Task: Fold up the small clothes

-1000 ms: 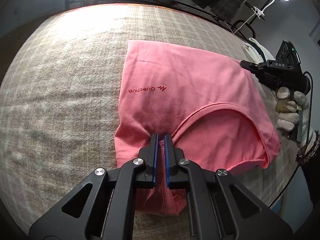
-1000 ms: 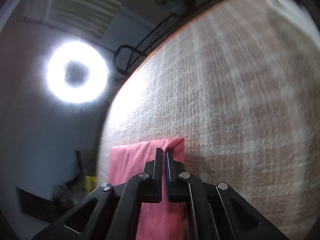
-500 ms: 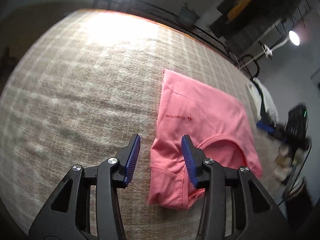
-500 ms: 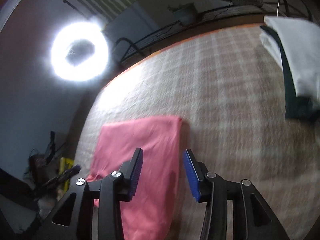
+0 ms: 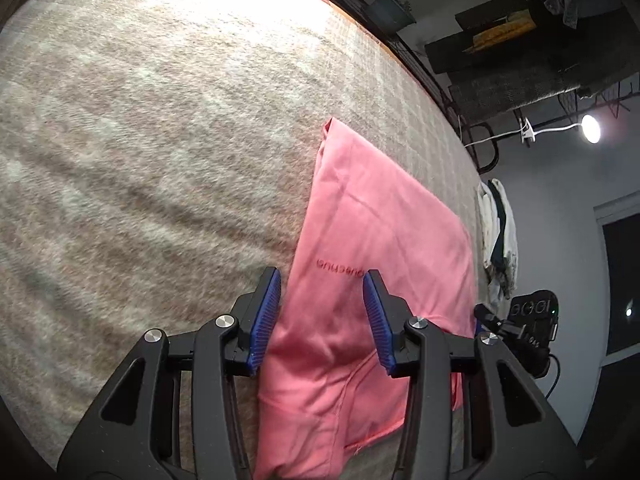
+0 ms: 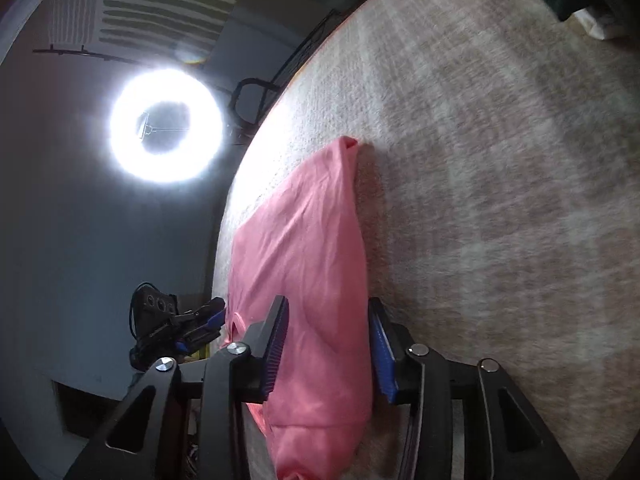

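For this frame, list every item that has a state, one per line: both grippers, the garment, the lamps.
Left gripper: open, holding nothing, over the shirt.
Right gripper: open, holding nothing, over the shirt.
Pink shirt: folded, lying flat on the plaid cloth, released.
Ring light: on.
Clip lamp: on.

The right gripper (image 6: 328, 344) hangs with its blue-padded jaws spread wide above a folded pink cotton garment (image 6: 308, 264), which lies flat on a beige plaid woollen table cover (image 6: 500, 200). The garment's far corner points toward twelve o'clock. At nine o'clock sits the other black handheld gripper (image 6: 196, 320). At ten o'clock glows a round white ring light (image 6: 166, 126).
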The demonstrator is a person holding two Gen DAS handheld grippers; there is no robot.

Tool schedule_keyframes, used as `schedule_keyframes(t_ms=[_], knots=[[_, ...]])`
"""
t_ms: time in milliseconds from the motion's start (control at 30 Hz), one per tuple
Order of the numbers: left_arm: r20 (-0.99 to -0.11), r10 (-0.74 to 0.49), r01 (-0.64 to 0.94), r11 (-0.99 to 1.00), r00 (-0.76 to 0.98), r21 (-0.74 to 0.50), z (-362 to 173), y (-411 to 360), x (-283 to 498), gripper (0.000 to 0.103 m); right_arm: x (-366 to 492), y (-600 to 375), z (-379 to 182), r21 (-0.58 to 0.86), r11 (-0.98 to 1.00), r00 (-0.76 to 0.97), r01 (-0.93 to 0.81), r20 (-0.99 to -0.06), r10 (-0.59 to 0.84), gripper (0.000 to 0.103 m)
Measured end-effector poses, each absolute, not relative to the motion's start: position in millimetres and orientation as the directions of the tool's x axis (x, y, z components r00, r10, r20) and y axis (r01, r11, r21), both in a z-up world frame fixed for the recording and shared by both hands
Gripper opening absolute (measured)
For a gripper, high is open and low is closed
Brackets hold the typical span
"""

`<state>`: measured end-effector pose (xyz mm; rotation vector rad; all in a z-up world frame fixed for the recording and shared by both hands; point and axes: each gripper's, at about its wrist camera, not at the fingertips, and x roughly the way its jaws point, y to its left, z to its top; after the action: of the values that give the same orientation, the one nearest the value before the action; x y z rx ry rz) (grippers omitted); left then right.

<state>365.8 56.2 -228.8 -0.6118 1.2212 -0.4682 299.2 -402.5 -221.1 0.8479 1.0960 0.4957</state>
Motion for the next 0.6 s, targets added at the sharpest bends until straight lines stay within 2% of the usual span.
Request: schedule_keyframes(t_ms=[133, 200, 233, 267, 367, 467, 600], knots=[[-0.702, -0.656, 0.010, 0.733, 0.278, -0.680, -229.5, 44.0, 377.1, 0.041, 311.3, -383.4, -224.9, 0.798, 0.599, 0.405, 0.064, -0.570, 0.715, 0.028], [-0.714, -0.643, 0.009, 0.745, 0.276, -0.667, -230.7, 37.0, 380.7, 0.024, 311.6, -379.3, -224.5, 0.784, 0.616, 0.410, 0.071, -0.586, 0.699, 0.017], [-0.731, -0.623, 0.017, 0.764, 0.279, -0.645, -230.4, 32.3, 381.4, 0.012, 309.0, -378.0, -223.9, 0.776, 0.627, 0.410, 0.077, -0.598, 0.689, 0.014], [-0.748, -0.595, 0.027, 0.788, 0.293, -0.615, -228.3, 27.5, 380.7, 0.009, 308.9, -376.2, -221.7, 0.758, 0.647, 0.411, 0.081, -0.617, 0.671, 0.012], [-0.772, -0.540, 0.074, 0.832, 0.335, -0.550, -217.0, 16.6, 373.5, 0.007, 308.3, -368.8, -208.0, 0.693, 0.719, 0.414, 0.057, -0.672, 0.614, 0.010], [-0.778, -0.494, 0.133, 0.865, 0.387, -0.483, -198.7, 7.8, 362.5, 0.006, 307.0, -347.9, -183.0, 0.566, 0.824, 0.421, -0.023, -0.742, 0.522, 0.009], [-0.767, -0.452, 0.214, 0.892, 0.456, -0.399, -173.1, -6.0, 345.9, 0.006, 304.8, -325.4, -156.6, 0.442, 0.890, 0.435, -0.112, -0.783, 0.444, 0.008]])
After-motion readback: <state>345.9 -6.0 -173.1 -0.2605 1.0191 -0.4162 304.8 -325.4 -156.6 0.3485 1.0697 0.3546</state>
